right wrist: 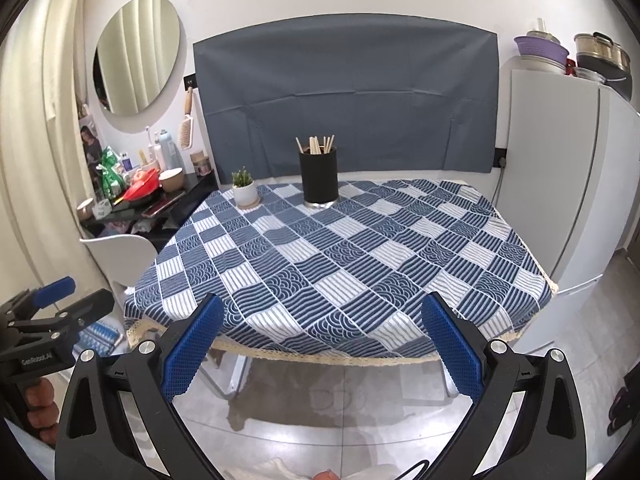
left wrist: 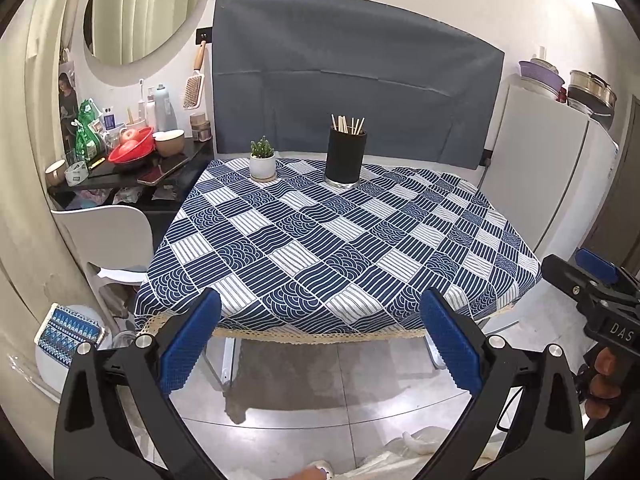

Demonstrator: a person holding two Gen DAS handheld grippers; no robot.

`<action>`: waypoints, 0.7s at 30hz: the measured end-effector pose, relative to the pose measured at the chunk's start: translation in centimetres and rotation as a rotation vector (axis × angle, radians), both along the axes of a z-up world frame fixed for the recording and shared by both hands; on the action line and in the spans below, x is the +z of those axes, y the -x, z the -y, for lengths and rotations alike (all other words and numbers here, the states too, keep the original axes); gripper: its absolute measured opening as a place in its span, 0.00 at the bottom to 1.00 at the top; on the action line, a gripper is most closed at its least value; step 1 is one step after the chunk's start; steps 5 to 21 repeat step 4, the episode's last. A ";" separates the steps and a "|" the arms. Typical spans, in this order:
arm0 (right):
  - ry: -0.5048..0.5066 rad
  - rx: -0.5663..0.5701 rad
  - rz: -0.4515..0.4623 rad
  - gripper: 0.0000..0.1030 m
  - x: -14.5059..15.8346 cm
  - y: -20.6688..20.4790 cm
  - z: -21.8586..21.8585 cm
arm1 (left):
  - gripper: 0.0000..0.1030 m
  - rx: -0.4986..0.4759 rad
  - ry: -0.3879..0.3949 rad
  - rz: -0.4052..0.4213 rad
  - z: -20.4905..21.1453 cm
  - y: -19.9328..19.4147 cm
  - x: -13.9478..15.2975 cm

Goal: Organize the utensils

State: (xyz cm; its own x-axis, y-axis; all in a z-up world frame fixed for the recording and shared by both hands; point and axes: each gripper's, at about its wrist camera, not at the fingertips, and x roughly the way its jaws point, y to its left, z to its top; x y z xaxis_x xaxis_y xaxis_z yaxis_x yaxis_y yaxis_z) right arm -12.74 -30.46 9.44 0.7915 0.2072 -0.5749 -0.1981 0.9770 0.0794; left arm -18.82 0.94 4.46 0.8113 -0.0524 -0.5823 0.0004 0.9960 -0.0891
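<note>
A black cylindrical holder (left wrist: 345, 156) (right wrist: 319, 178) stands upright at the far side of the table, with several wooden chopsticks (left wrist: 347, 125) (right wrist: 316, 145) sticking up out of it. The table wears a blue and white patterned cloth (left wrist: 340, 240) (right wrist: 340, 260). My left gripper (left wrist: 320, 340) is open and empty, held off the table's near edge above the floor. My right gripper (right wrist: 320, 340) is open and empty, also off the near edge. Each gripper shows at the edge of the other's view, the right one (left wrist: 580, 280) and the left one (right wrist: 72, 300).
A small potted plant (left wrist: 263, 160) (right wrist: 244, 188) stands left of the holder. A white chair (left wrist: 108, 236) and a cluttered black side table (left wrist: 132, 168) are to the left. A white fridge (right wrist: 560, 184) stands to the right. Grey cloth (right wrist: 348, 96) hangs on the wall behind.
</note>
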 end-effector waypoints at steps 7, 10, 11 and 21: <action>0.049 0.009 0.070 0.92 0.8 -2.4 0.4 | 0.94 0.002 0.021 0.016 -2.2 -2.9 0.3; 0.049 0.009 0.070 0.92 0.8 -2.4 0.4 | 0.94 0.002 0.021 0.016 -2.2 -2.9 0.3; 0.049 0.009 0.070 0.92 0.8 -2.4 0.4 | 0.94 0.002 0.021 0.016 -2.2 -2.9 0.3; 0.049 0.009 0.070 0.92 0.8 -2.4 0.4 | 0.94 0.002 0.021 0.016 -2.2 -2.9 0.3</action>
